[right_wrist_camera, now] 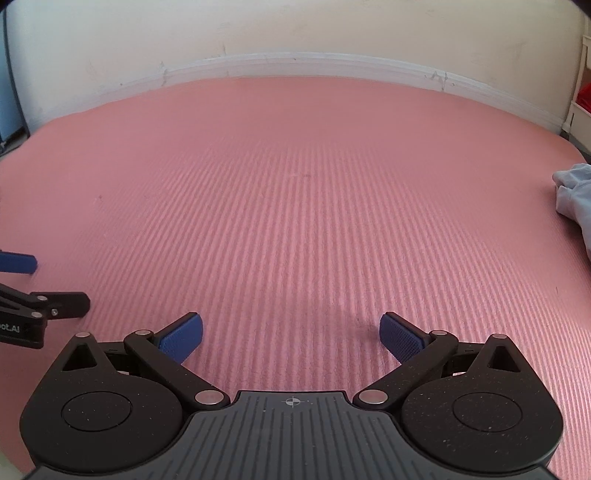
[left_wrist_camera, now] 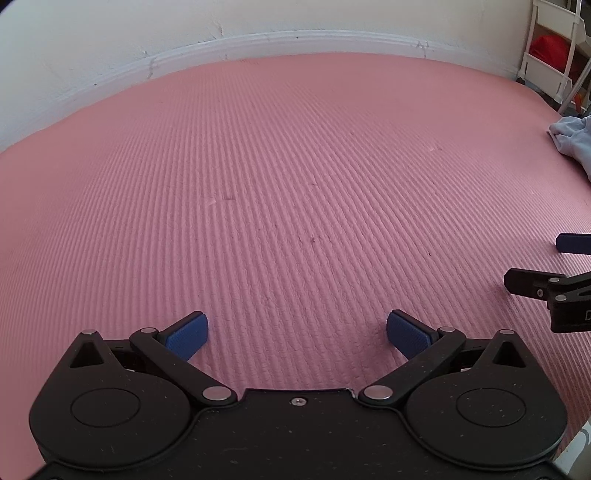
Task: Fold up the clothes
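One garment, a pale blue crumpled piece, lies at the far right edge of the pink ribbed mat, partly cut off by the frame in both views. Two grippers hover over the mat's near side, well apart from the garment. The left gripper has its blue pads spread wide with nothing between them; the right gripper is likewise spread wide and holds nothing. One white baseboard runs along the mat's far edge under a cream wall. One white rack stands past the far right corner. Between grippers and baseboard the mat lies bare.
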{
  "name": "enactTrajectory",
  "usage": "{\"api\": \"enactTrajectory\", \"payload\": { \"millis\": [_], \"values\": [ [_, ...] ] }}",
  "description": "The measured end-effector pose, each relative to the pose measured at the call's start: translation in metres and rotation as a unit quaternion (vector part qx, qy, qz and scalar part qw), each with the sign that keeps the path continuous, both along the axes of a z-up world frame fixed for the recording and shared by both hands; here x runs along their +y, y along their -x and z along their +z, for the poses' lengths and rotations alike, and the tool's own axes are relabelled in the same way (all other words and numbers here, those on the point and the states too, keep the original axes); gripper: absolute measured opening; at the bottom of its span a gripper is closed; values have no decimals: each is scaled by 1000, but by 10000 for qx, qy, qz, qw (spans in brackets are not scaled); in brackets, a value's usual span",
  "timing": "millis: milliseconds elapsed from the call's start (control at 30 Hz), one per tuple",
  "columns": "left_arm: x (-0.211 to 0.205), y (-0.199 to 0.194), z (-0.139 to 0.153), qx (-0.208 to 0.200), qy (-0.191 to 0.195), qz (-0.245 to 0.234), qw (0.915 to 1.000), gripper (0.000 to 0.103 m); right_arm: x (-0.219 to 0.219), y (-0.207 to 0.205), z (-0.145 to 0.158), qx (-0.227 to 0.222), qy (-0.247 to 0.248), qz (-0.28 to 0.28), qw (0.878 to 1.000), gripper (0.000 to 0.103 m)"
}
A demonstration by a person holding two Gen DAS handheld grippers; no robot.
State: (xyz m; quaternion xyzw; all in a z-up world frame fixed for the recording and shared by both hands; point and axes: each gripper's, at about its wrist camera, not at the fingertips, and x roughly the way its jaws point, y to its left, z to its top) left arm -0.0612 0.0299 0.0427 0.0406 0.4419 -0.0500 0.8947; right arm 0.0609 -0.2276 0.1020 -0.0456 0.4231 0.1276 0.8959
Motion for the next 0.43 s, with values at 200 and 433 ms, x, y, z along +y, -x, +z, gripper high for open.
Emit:
{"api": "enactTrajectory", "payload": {
  "millis": [200, 433],
  "values": [
    [0, 4, 0, -89, 4, 28, 10000, 102, 3, -2, -3, -22, 32, 26, 10000, 103],
    [-3, 7, -1, -141, 4, 53, 9999, 102, 6, 5, -4, -76, 59, 49, 9999, 103]
  ]
}}
